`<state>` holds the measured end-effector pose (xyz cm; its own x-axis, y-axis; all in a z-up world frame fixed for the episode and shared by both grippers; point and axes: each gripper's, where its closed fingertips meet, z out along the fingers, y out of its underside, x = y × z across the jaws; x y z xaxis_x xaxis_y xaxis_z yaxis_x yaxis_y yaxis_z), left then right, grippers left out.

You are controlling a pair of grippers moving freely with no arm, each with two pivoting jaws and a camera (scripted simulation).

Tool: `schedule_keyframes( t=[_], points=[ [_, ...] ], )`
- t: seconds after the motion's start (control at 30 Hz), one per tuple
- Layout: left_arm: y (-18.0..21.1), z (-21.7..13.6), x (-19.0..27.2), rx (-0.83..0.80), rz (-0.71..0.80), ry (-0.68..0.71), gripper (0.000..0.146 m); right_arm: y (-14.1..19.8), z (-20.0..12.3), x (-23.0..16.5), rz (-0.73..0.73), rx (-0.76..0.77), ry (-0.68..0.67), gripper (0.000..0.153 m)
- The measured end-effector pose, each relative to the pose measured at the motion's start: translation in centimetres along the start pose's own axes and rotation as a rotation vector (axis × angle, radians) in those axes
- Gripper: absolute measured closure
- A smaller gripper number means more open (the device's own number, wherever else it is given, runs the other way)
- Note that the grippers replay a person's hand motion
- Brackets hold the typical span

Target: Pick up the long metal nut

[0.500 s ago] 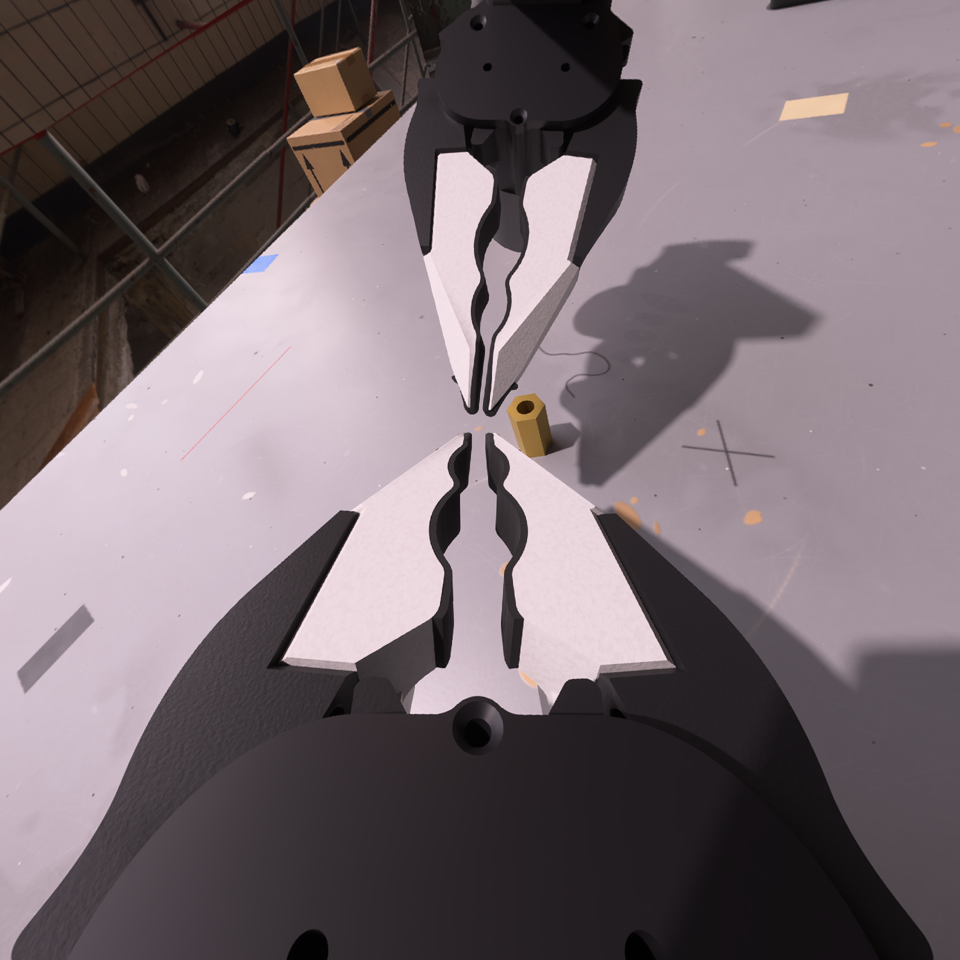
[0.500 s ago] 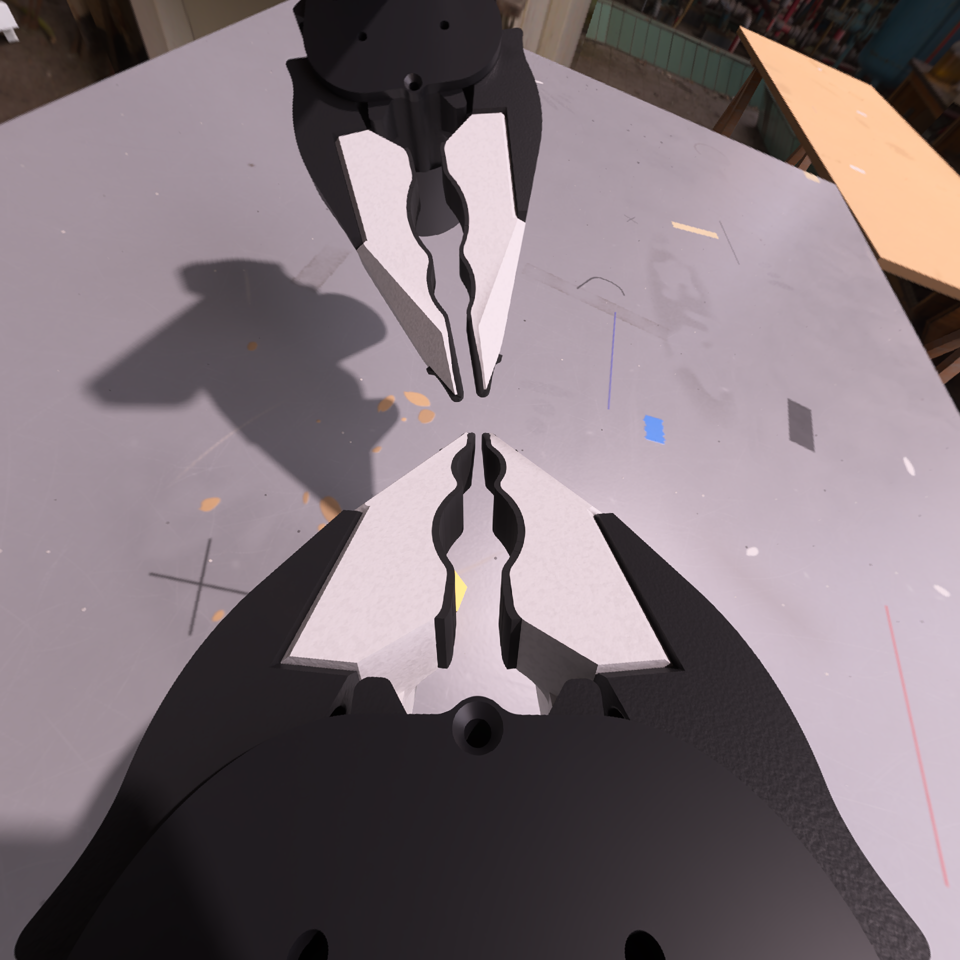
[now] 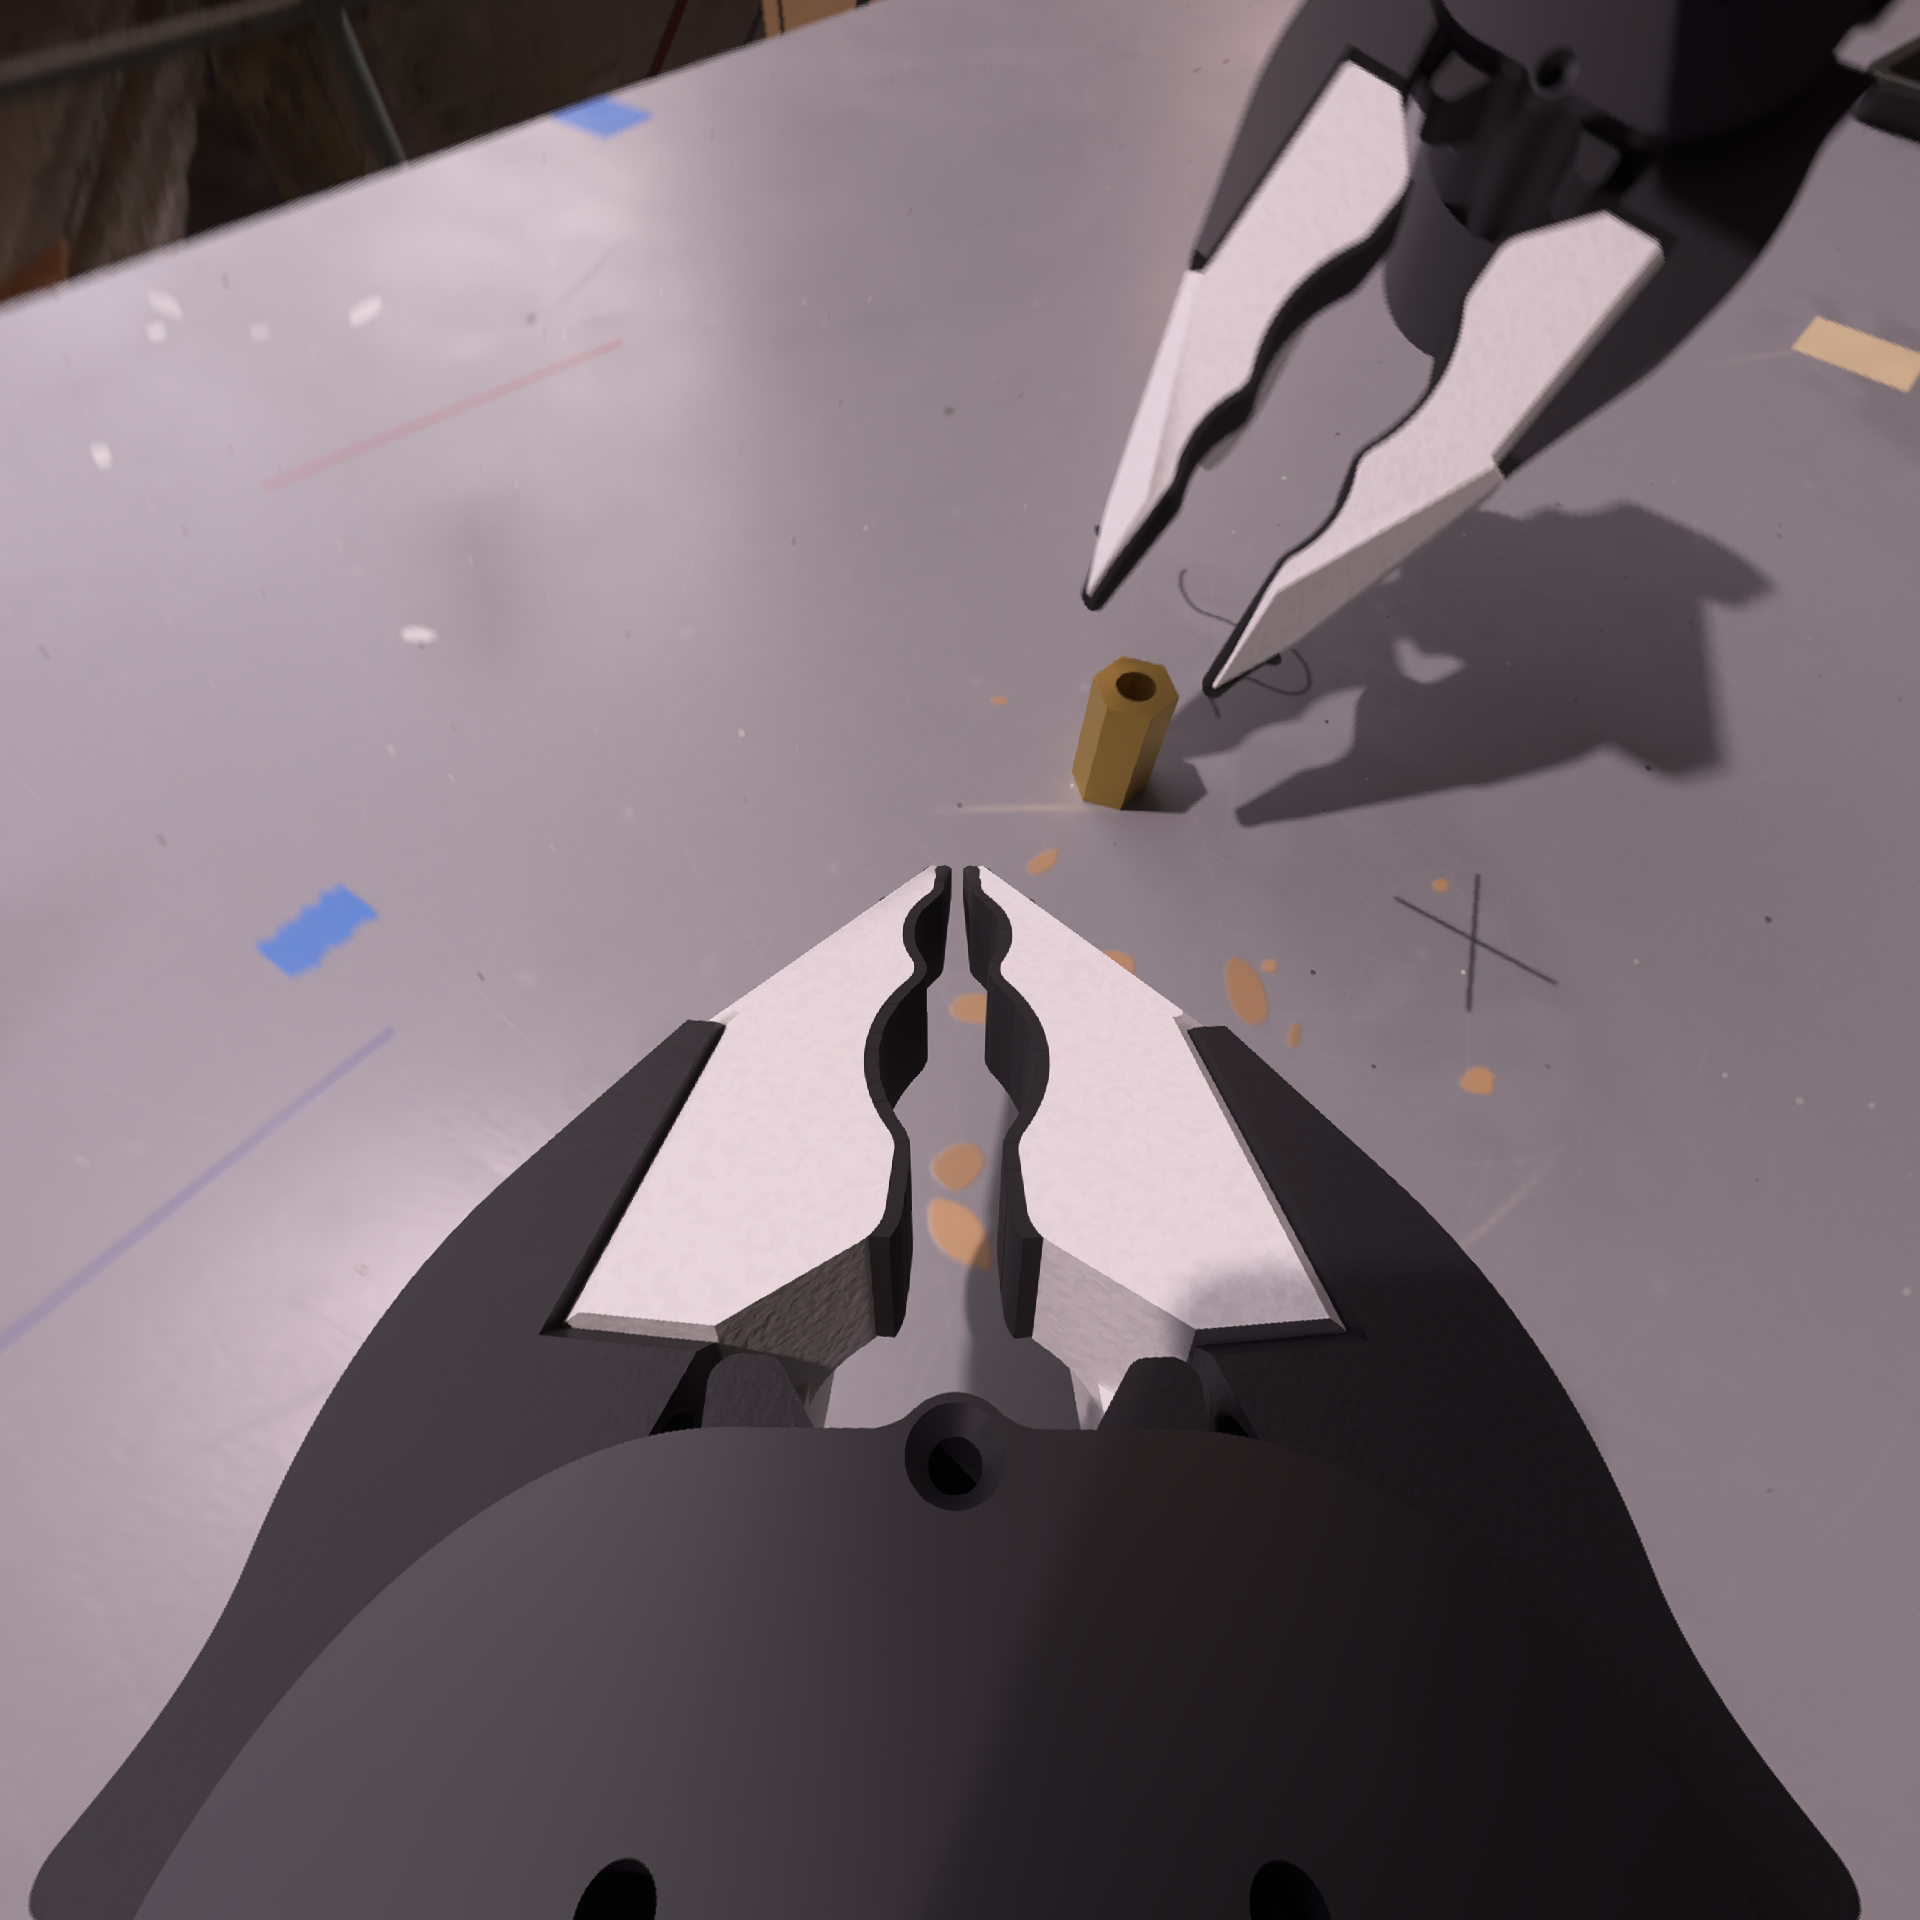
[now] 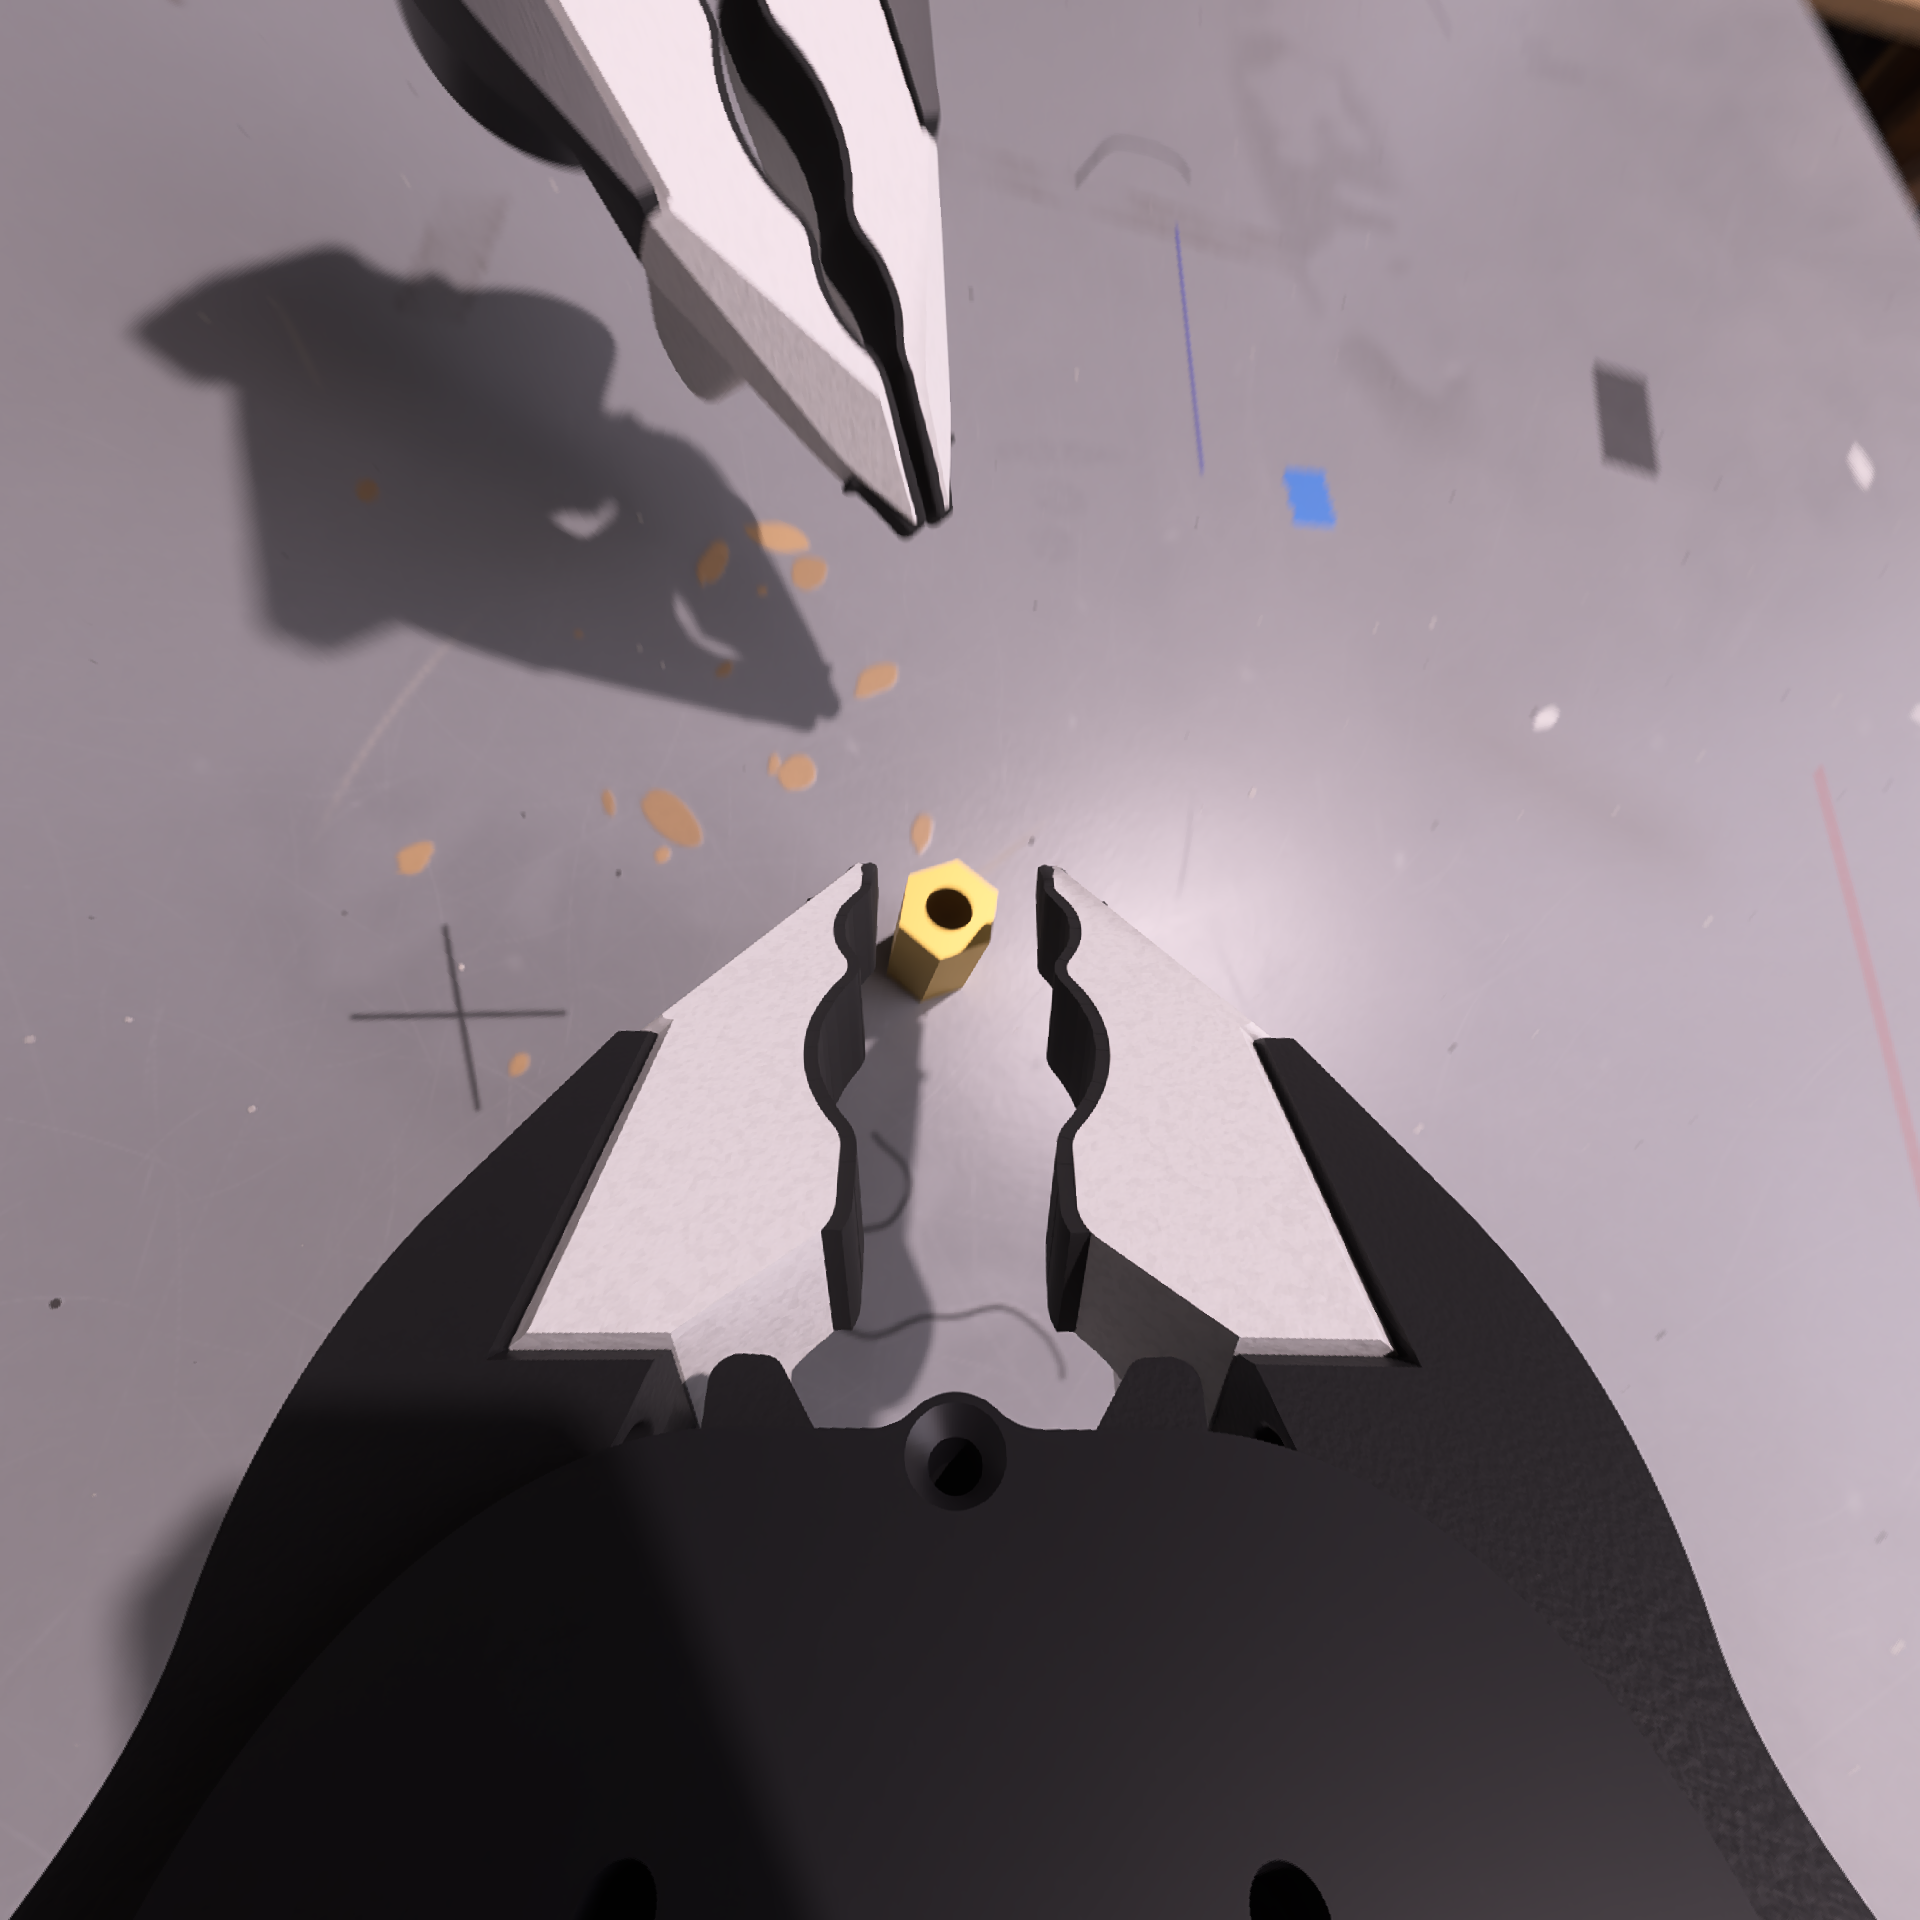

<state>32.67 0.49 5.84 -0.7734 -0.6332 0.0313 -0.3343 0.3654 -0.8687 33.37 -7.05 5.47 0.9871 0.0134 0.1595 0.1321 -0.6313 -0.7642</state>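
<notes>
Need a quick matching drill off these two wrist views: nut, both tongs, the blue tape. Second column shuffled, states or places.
Column 1
1. long metal nut
2. left tongs
3. right tongs
4. blue tape patch

Column 2
A. open, tips either side of the yellow piece
B. flat on the grey table, off to the side of the action
C. shut, holding nothing
D. standing upright on the table, hole facing up

Pairs: 1-D, 2-C, 3-A, 4-B
</notes>
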Motion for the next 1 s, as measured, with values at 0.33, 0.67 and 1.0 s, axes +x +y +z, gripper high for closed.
schedule_keyframes(
  t=[0.33, 0.67, 1.0],
  points=[
    [1.5, 0.7, 0.2, -0.04, -0.171, -0.018, 0.144, 1.8, 2.0, -0.5, 0.206, 0.004, -0.01, 0.125],
    [0.2, 0.6, -1.3, 0.051, -0.27, -0.068, 0.145, -0.5, 1.2, 1.3, 0.234, 0.189, 0.07, 0.132],
    [-4.3, 0.1, -3.3, 0.268, -0.42, -0.067, 0.145, -3.3, -1.0, 4.5, 0.401, 0.441, 0.155, 0.132]
  ],
)
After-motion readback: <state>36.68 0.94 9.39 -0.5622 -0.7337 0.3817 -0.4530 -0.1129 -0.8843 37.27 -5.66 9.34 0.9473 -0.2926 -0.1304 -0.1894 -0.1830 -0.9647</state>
